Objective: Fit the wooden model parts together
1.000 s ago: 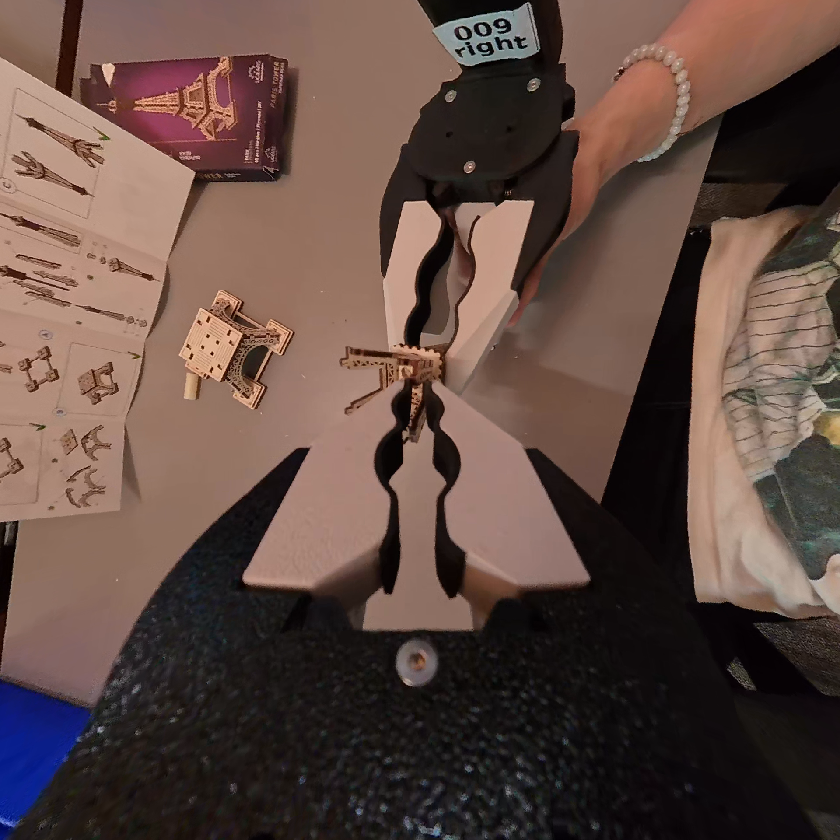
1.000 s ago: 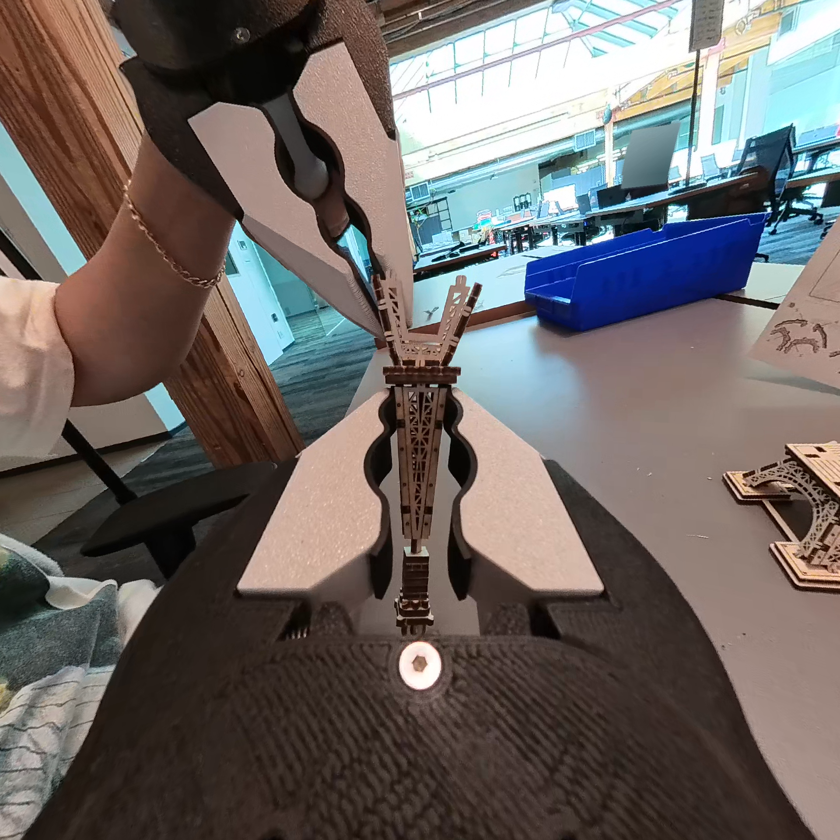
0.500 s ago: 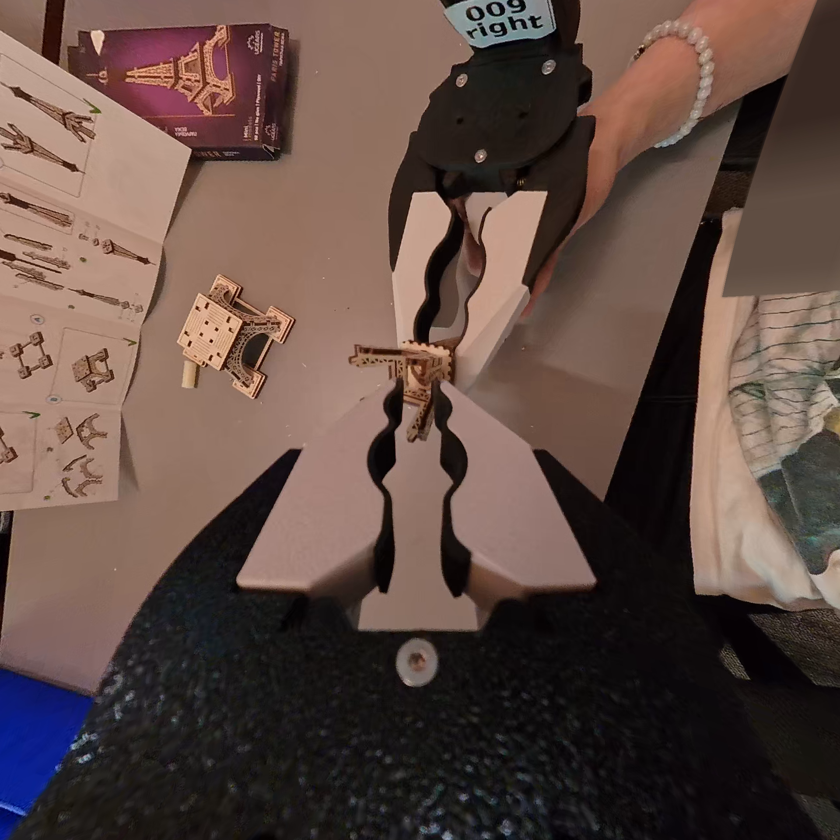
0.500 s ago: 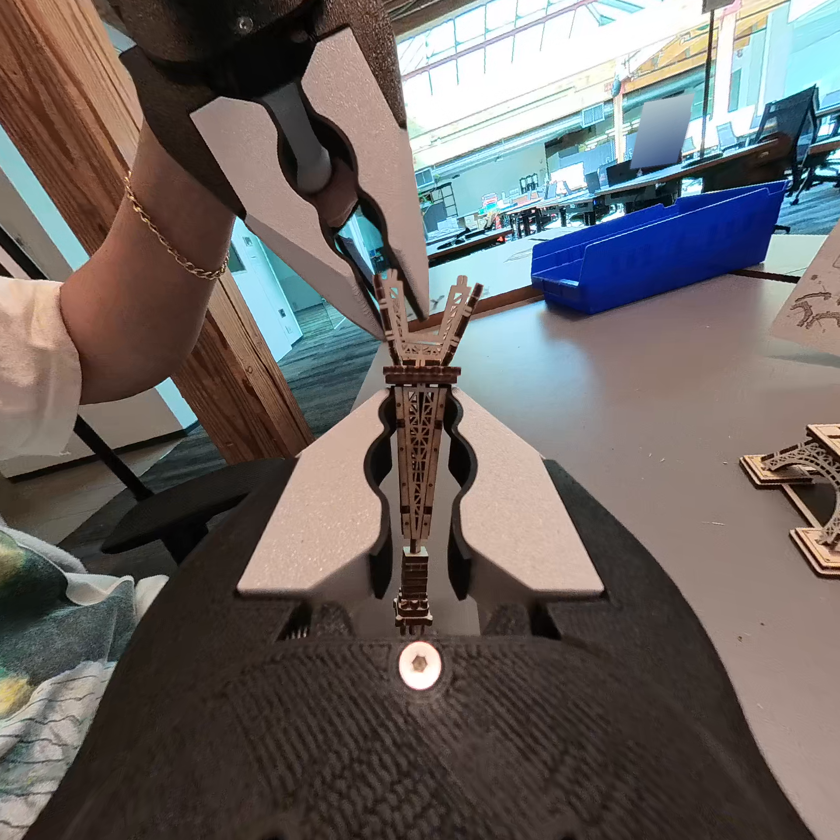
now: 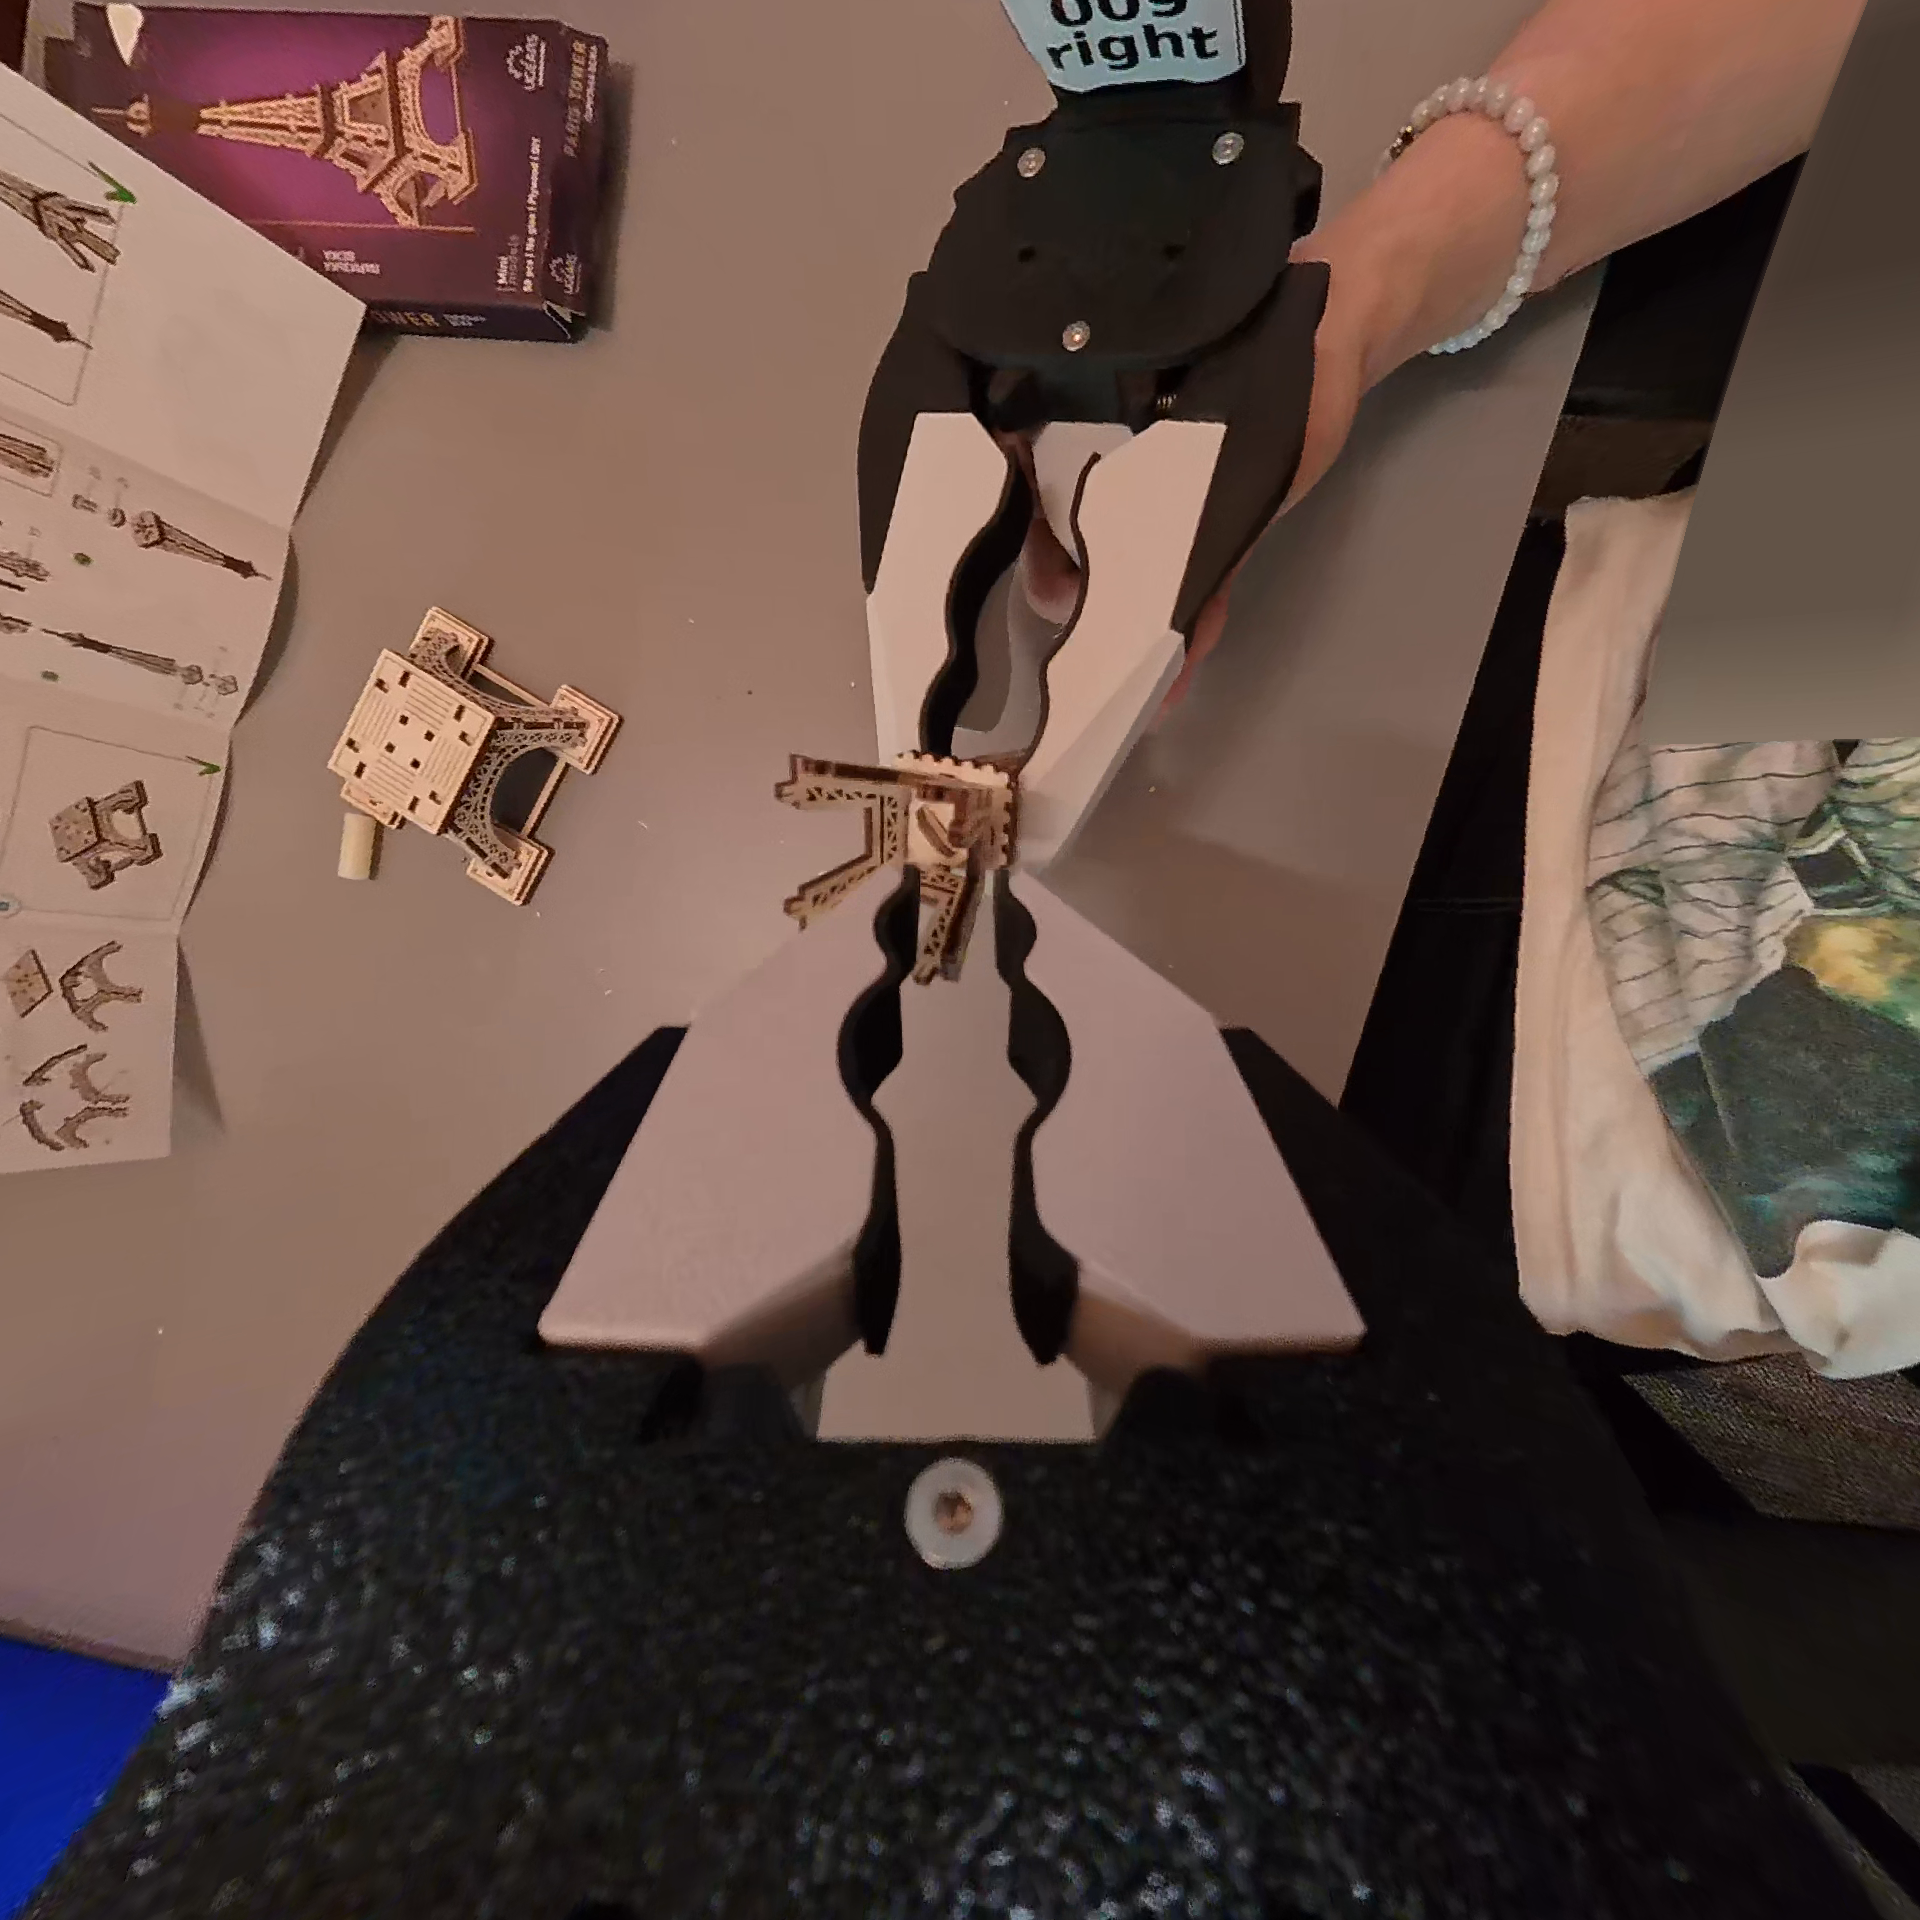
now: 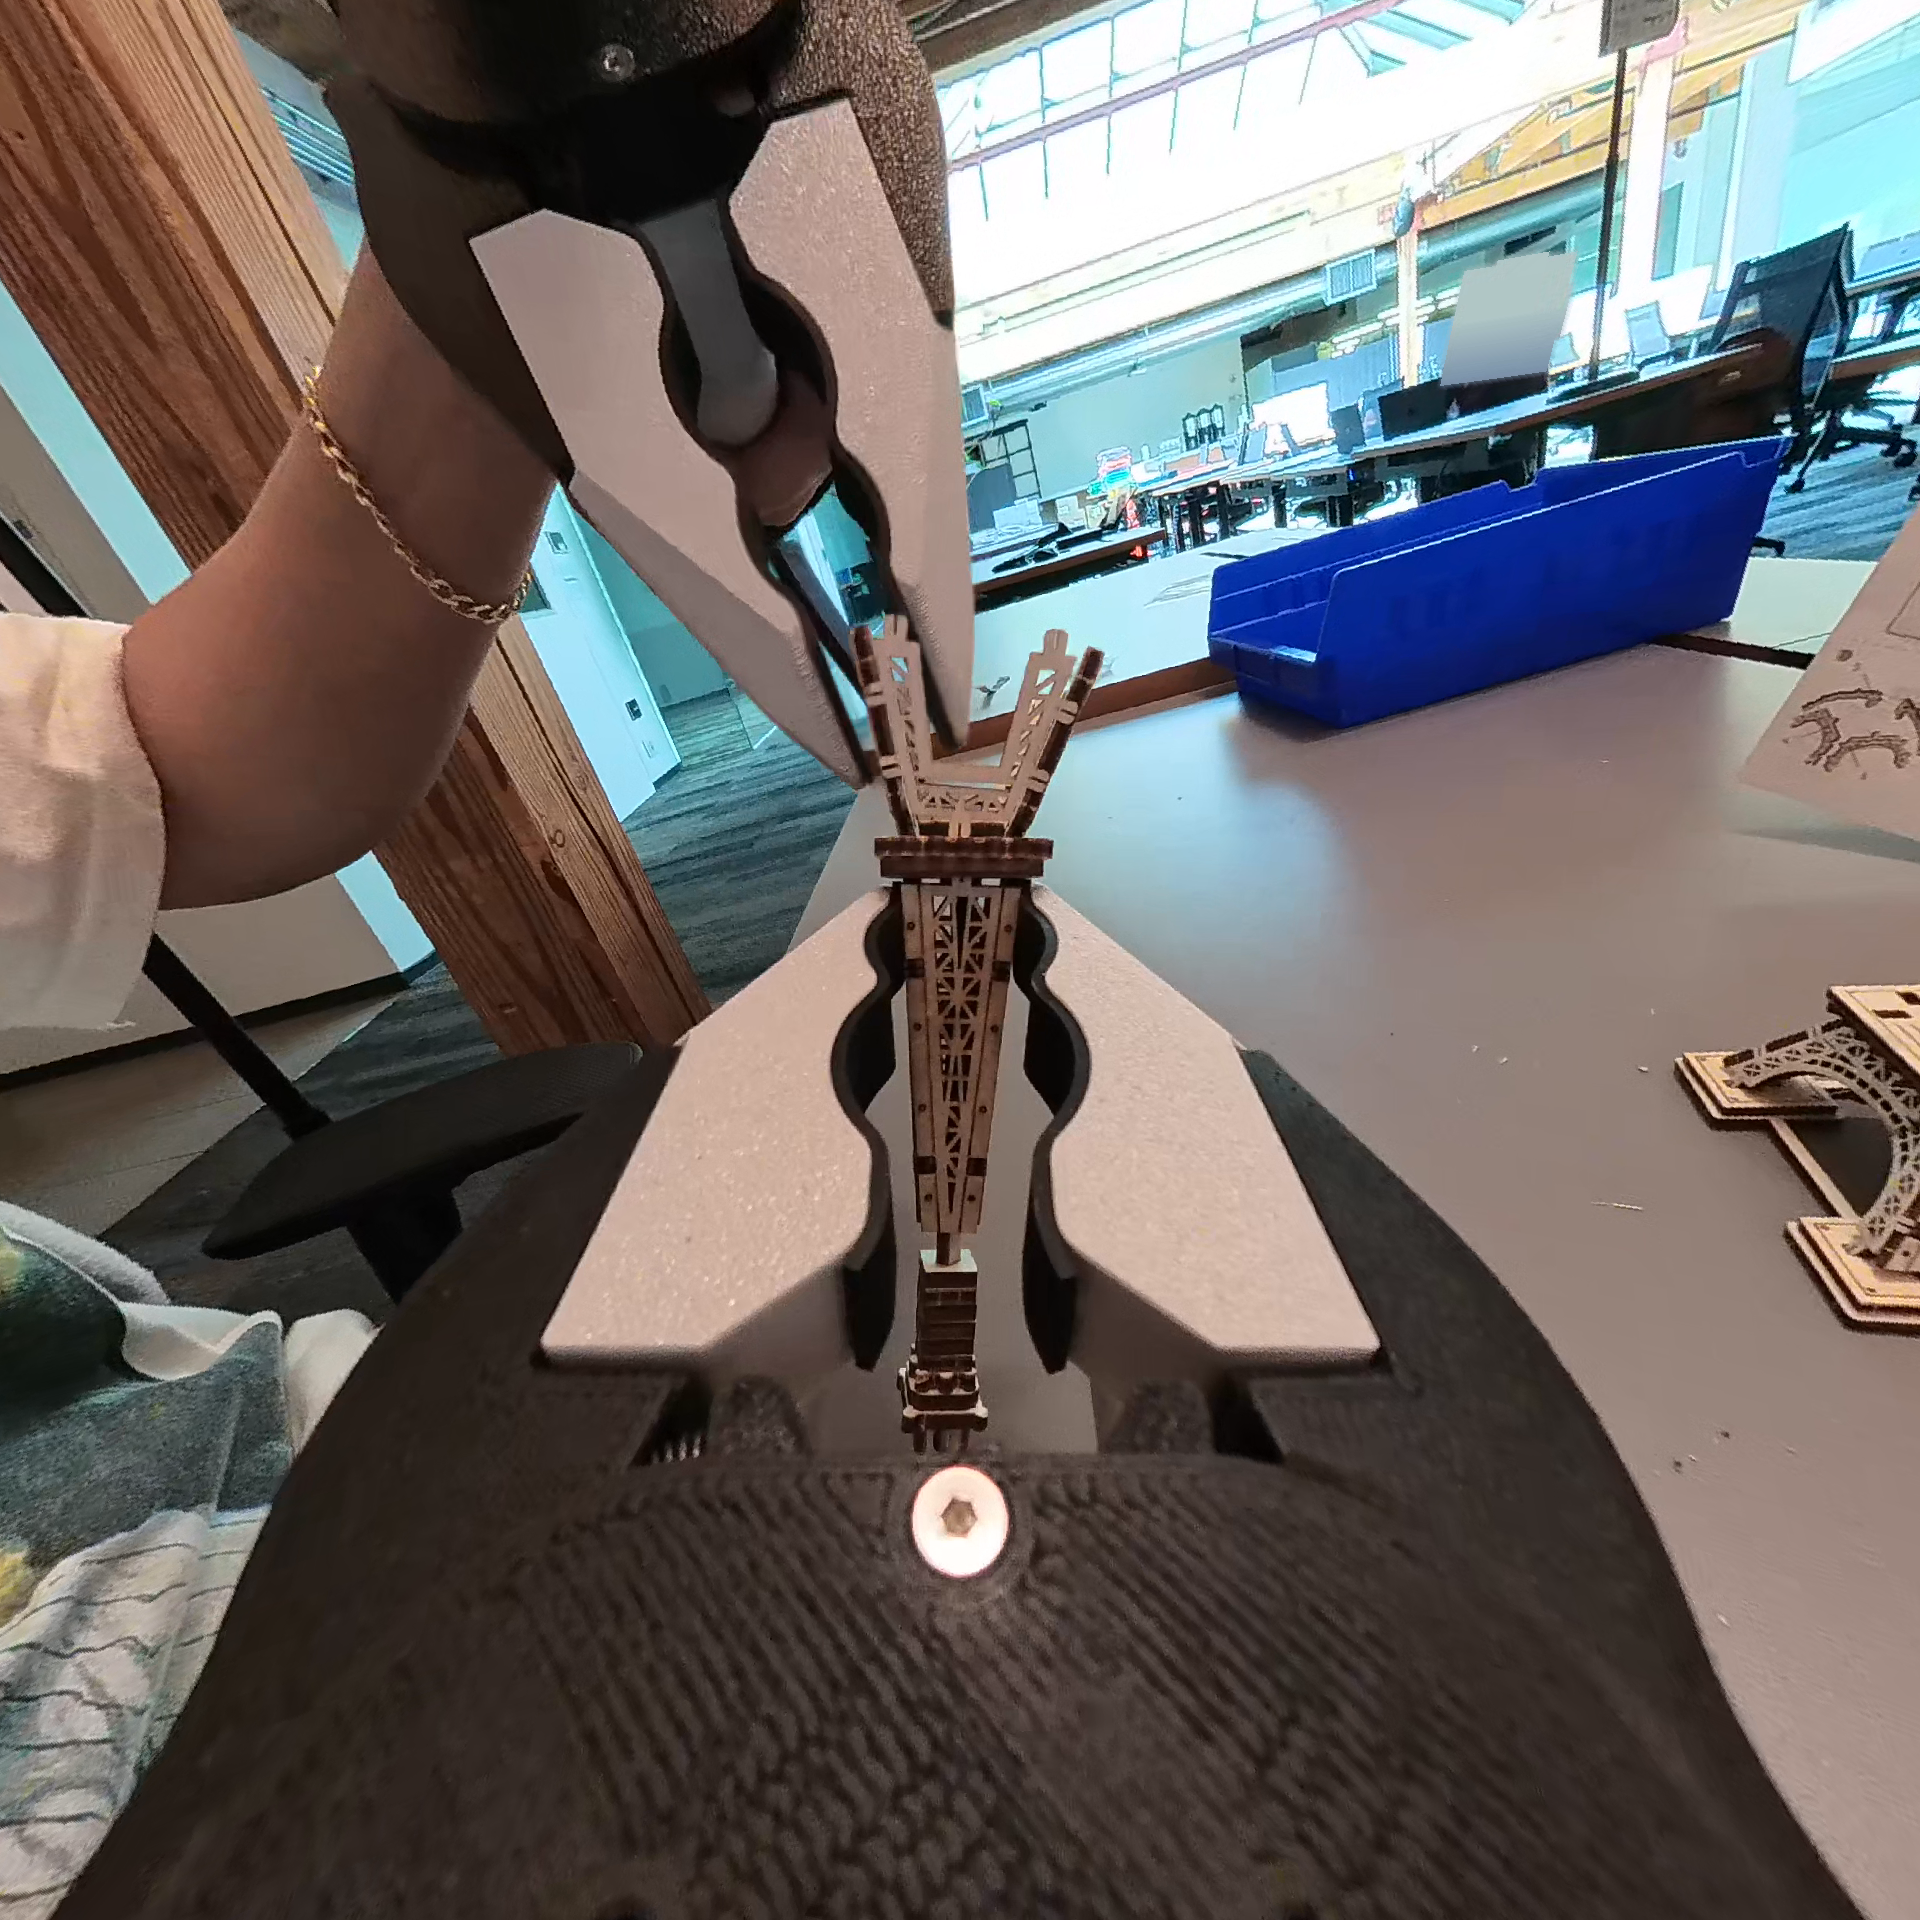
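open-plan office | desk rows (image 6: 1455,457) | office chairs (image 6: 1797,312) | monitors (image 6: 1501,332)

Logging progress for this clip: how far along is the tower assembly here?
Done: the base stands assembled on the table, and the upper section is built, spire to splayed legs. In hand: the right gripper is shut on the upper section, while the left gripper pinches one of its legs. Left: joining the upper section to the base, which lies apart and untouched.

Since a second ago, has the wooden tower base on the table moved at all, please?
No; the tower base still lies just right of the instruction sheet.
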`<state>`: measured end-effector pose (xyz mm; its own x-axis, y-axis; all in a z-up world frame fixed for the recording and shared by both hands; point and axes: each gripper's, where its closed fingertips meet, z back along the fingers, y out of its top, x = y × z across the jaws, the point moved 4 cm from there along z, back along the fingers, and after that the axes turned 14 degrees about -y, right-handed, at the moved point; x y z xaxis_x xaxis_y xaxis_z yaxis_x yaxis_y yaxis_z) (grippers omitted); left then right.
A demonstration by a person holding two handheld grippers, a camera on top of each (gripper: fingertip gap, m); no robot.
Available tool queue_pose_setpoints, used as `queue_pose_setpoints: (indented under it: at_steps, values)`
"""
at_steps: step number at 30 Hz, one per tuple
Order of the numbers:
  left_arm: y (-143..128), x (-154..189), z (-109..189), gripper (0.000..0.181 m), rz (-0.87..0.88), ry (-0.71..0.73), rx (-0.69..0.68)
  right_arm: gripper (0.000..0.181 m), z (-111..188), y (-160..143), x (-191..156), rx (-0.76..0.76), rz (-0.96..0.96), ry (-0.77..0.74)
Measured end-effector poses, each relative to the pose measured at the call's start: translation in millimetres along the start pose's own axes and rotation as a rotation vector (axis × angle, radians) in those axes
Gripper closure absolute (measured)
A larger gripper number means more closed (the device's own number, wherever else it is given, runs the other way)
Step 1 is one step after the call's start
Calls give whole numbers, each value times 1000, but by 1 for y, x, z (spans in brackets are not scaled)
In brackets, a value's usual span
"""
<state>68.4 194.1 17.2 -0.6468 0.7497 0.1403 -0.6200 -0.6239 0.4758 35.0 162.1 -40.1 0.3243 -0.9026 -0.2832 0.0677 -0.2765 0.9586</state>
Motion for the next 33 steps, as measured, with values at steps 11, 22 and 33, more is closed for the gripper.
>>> queue_pose_setpoints:
  at_steps: [11, 22, 33]
  values:
    - [4, 1, -7, 180, -36, -25, 15, 163, 0, 1, 2, 7, 20, -19]
    - [-2, -1, -9, 181, 46, -176, 19, 164, 0, -2, -3, -33, 63, -29]
    - [0, -6, -6, 181, 9, -173, 59, 153, 1, -1, -4, 1, 114, -22]
